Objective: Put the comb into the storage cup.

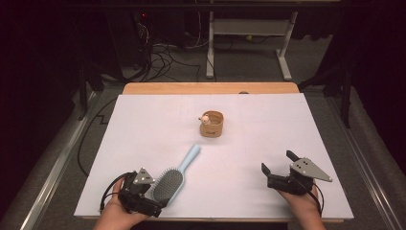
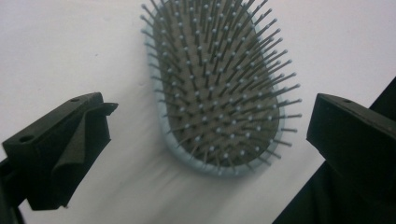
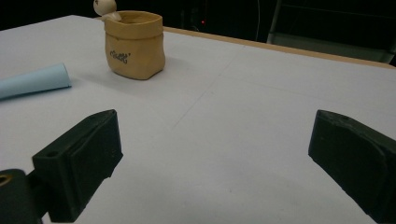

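High view: we see the left gripper [image 1: 152, 203] held low at the near left corner of the white table sheet [image 1: 143, 124], its jaws spread and pointing at the pale blue plastic paddle hairbrush with grey bristles [image 1: 174, 178]. The brush head lies just ahead of that claw, right at the jaw tips, bristles up, the handle running away from the claw toward the table centre. The right gripper [image 1: 278, 162] sits at the near right, jaws spread wide, gripping nothing, well apart from the brush. Beyond both claws, about mid table, stands a small tan fabric pouch with dark lettering [image 1: 211, 124], a little cream round-headed figure [image 1: 204, 119] at its rim. Left gripper view: the two black jaws stand open, left one low at the left edge, right one at the right edge; the brush head [image 2: 219, 88] lies on the white sheet between and beyond them, touching neither jaw as far as we can tell. Right gripper view: jaws open with bare sheet between them; the tan pouch [image 3: 134, 45] stands far ahead to the left of the claw, upright, the figure's head [image 3: 104, 6] poking over its rim, and the blue handle tip [image 3: 35, 80] lies left of the pouch, apart from it.
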`<state>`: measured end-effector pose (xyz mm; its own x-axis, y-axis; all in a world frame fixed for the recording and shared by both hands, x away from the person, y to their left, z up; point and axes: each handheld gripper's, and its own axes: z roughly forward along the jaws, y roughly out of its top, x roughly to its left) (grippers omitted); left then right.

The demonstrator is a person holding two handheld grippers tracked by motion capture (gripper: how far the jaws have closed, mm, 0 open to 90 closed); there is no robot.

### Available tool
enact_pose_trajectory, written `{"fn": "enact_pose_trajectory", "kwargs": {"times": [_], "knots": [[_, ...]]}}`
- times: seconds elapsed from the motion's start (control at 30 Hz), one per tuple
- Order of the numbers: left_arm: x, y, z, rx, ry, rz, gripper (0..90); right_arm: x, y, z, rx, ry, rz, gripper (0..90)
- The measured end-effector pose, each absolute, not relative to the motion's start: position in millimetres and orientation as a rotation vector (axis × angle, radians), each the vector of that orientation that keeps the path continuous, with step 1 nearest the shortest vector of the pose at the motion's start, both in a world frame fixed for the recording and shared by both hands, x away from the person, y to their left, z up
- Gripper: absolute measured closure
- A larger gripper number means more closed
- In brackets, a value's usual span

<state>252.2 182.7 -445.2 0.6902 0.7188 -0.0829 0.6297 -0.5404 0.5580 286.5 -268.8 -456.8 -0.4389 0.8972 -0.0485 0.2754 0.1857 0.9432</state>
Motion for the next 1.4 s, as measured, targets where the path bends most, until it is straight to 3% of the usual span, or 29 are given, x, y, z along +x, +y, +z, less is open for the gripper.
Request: {"fn": "enact_pose_trajectory", "kwargs": {"times": [1.07, 1.4], "knots": [[286, 142, -463, 2.429, 1.158, 0.228, 4.3, 287, -269, -457, 1.096, 1.836, 1.257, 3.4], [289, 141, -464, 2.439, 1.163, 0.194, 0.4, 287, -268, -457, 1.092, 1.837, 1.252, 3.4]]}}
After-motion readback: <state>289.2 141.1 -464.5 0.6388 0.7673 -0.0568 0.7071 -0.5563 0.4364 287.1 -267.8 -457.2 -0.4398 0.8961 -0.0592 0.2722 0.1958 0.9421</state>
